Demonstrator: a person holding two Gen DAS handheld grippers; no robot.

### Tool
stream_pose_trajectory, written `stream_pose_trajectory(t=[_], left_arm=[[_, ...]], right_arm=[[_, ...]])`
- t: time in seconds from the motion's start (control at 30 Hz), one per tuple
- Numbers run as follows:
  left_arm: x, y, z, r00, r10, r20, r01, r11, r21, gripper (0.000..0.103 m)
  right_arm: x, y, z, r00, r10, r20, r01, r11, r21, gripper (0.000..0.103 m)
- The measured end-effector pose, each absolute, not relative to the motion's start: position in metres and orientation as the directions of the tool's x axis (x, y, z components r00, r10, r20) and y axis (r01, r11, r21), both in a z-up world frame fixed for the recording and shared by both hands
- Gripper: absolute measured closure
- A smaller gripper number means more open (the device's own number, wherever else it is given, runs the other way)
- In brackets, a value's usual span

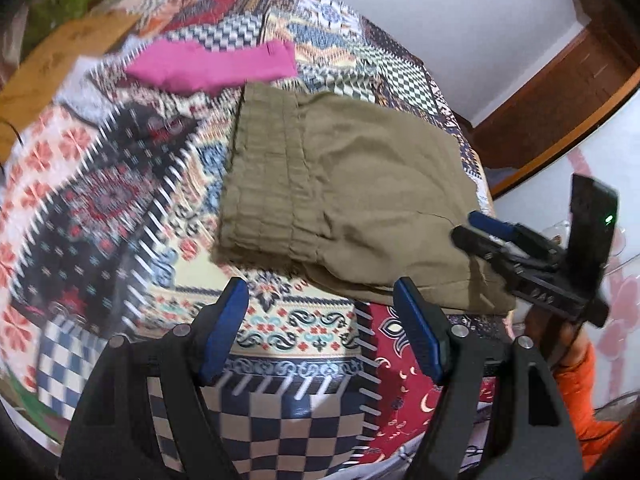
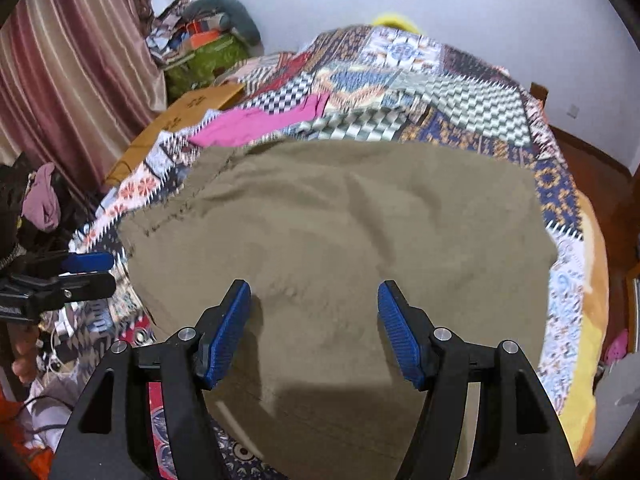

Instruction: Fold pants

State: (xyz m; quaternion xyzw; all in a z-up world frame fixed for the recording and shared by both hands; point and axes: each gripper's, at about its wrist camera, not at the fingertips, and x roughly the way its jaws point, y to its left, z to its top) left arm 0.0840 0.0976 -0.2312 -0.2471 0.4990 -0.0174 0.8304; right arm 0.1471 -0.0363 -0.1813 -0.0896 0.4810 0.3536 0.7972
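The olive-brown pants lie folded into a thick rectangle on the patterned bedspread, waistband to the left. My left gripper is open and empty, hovering just in front of the pants' near edge. My right gripper is open and empty, directly above the pants. In the left wrist view the right gripper shows at the pants' right edge. In the right wrist view the left gripper shows at the far left, beside the pants.
A folded pink garment lies beyond the pants, also in the right wrist view. A cardboard box and a pile of clothes sit at the bed's left by a curtain. White wall behind; wooden floor at right.
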Motion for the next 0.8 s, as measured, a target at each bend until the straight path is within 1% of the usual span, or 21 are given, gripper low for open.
stream_pose_trajectory(t=[0.1, 0.4, 0.53, 0.73, 0.8], left_arm=[[0.088, 0.099, -0.245, 0.479, -0.362, -0.8, -0.219, 0.833, -0.508, 0.028], [0.108, 0.11, -0.255, 0.501, -0.408, -0.764, -0.245, 0.779, -0.577, 0.028], [0.119, 0.111, -0.258, 0.506, -0.435, -0.745, -0.232, 0.763, -0.603, 0.028], [0.137, 0.109, -0.257, 0.509, -0.41, -0.757, -0.233, 0.781, -0.58, 0.029], [0.145, 0.108, -0.255, 0.512, -0.385, -0.768, -0.236, 0.797, -0.556, 0.035]], right_arm=[[0.144, -0.034, -0.192, 0.262, 0.464, -0.846, -0.658, 0.727, 0.195, 0.041], [0.14, -0.039, -0.197, 0.219, 0.493, -0.842, -0.669, 0.704, 0.238, 0.04], [0.142, -0.04, -0.2, 0.206, 0.505, -0.838, -0.668, 0.699, 0.257, 0.04], [0.142, -0.04, -0.2, 0.208, 0.502, -0.839, -0.674, 0.696, 0.25, 0.04], [0.142, -0.04, -0.2, 0.207, 0.505, -0.838, -0.672, 0.696, 0.253, 0.04]])
